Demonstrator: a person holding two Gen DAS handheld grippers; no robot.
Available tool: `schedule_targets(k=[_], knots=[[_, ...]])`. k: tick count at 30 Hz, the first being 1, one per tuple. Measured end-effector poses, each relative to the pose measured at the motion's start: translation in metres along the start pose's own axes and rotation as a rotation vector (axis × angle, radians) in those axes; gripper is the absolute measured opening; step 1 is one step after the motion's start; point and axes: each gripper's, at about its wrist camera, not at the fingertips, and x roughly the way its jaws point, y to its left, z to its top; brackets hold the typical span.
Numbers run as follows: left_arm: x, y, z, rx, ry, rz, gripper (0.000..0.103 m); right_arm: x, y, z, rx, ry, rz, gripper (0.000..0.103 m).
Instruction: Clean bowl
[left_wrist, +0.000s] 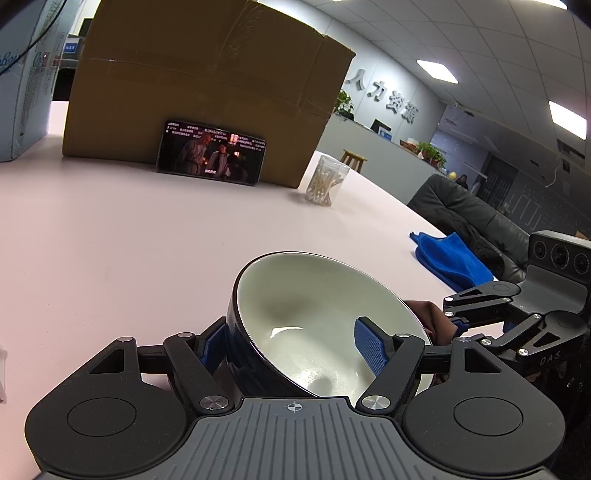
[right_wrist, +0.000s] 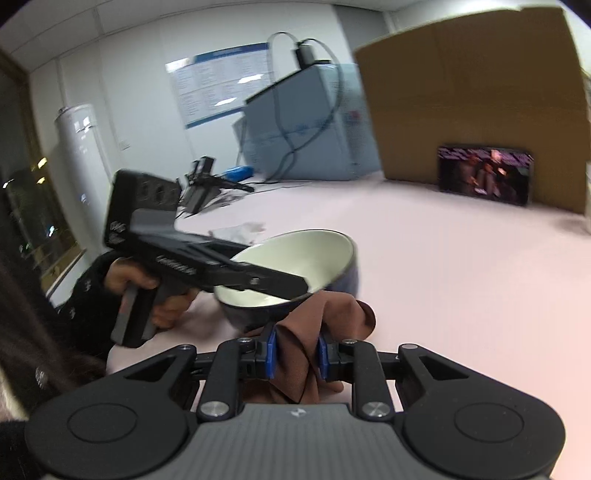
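The bowl (left_wrist: 314, 317) is glossy dark navy outside and cream-white inside. A brown cloth (right_wrist: 314, 332) sits between ribbed blue pads (right_wrist: 270, 354); a bright blue towel (left_wrist: 448, 262) lies on the pale pink table (left_wrist: 129, 240) before a tan cardboard box (left_wrist: 207, 85).

Bowl (left_wrist: 295, 317), dark blue outside, cream inside, tilted on its side above pink table, wall clamped by left gripper's pads, brown cloth (right_wrist: 314, 332) bunched, pressed against its rim.

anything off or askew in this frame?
Only the bowl is askew: tipped steeply, its wall clamped by the left gripper, as expected for wiping. The right gripper holds a brown cloth beside it. No spill or damage visible.
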Motion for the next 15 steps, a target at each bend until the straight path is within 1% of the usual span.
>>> schedule_targets(k=[5, 11, 15], knots=[[0.0000, -0.0004, -0.0007, 0.001, 0.000, -0.001, 0.073, 0.0013, 0.0066, -0.0015, -0.031, 0.006, 0.058, 0.024], [-0.0006, -0.0003, -0.0009, 0.001, 0.000, -0.001, 0.073, 0.0038, 0.0085, -0.0025, -0.043, 0.017, 0.087, 0.024], [-0.0004, -0.0008, -0.0010, 0.002, -0.001, -0.002, 0.073, 0.0009, 0.0063, -0.0012, -0.026, 0.006, 0.062, 0.023]])
